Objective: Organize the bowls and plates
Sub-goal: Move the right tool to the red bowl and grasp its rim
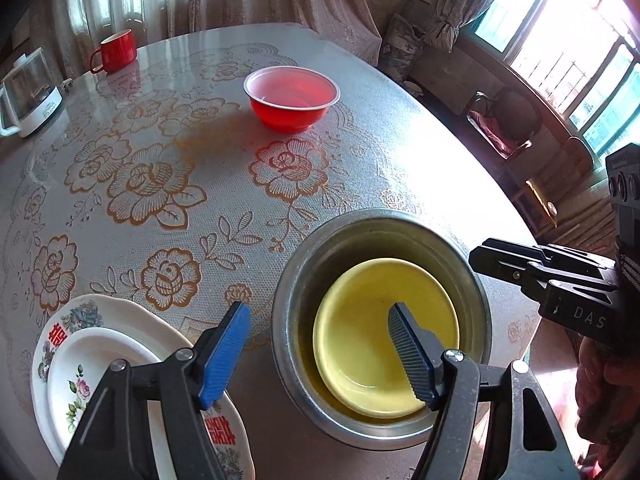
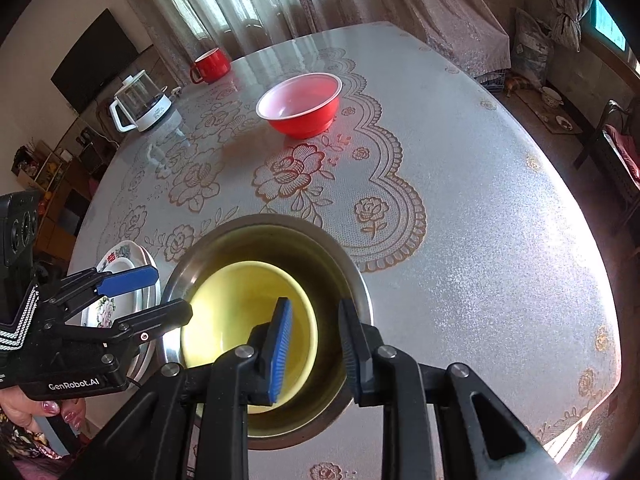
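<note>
A steel bowl [image 1: 304, 280] stands near the table's front edge with a yellow bowl [image 1: 360, 320] nested inside; both also show in the right wrist view, steel bowl [image 2: 352, 276], yellow bowl [image 2: 240, 300]. My left gripper [image 1: 320, 348] is open and empty, astride the steel bowl's left rim. My right gripper [image 2: 314, 344] is open, its fingers on either side of the steel bowl's near-right rim, touching nothing that I can see. A small white floral plate [image 1: 80, 368] lies stacked on a larger floral plate [image 1: 160, 332] at the left. A red bowl [image 1: 292, 98] stands farther back.
A red mug [image 1: 116, 51] and a glass kettle [image 1: 28, 92] stand at the far left of the round table [image 1: 400, 152]. Chairs [image 1: 504, 120] and a window lie beyond the table's right edge.
</note>
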A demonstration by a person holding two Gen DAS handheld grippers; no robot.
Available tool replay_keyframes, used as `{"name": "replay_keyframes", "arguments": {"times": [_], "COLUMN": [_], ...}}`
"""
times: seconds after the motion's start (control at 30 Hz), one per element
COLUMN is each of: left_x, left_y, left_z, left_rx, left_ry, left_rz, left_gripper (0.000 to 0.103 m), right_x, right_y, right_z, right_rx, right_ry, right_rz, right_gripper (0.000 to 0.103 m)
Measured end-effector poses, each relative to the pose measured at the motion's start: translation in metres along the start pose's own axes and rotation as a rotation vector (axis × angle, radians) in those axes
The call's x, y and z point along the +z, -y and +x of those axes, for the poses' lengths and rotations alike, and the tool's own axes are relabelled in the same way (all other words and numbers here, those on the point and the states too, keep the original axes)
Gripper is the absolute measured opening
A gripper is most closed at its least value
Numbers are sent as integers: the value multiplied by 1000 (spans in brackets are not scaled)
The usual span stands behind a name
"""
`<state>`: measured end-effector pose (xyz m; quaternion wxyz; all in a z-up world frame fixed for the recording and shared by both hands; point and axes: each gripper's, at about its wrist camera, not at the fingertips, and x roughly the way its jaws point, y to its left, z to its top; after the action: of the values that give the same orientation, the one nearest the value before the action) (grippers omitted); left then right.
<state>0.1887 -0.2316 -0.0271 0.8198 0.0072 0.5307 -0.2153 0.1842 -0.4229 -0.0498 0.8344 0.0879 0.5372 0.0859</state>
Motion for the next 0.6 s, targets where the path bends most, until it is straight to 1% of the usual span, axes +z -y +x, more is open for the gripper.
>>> {"name": "replay_keyframes", "arguments": {"times": [0.17,0.23,0.3,0.43,0.6], "left_x": [23,34,45,71,94], "left_y": [-16,-21,-26,-36,-44], "left_z": [1,1,4,7,18], "left_rx": [29,38,51,86,130], "left_ry": [19,27,34,50,62], "left_rz": [-71,-102,-130,-183,-229], "left_gripper": [77,78,79,79,81], "right_x": [24,36,51,88,129], "right_y": [15,22,27,40,47], "right_z": [-3,-3,-4,-2,14], "right_rx": [-13,-17,-22,8,47], "right_ry": [27,34,42,55,51], "right_rz": [0,-5,-19,-13,-9], "right_gripper": [26,30,31,31,31]}}
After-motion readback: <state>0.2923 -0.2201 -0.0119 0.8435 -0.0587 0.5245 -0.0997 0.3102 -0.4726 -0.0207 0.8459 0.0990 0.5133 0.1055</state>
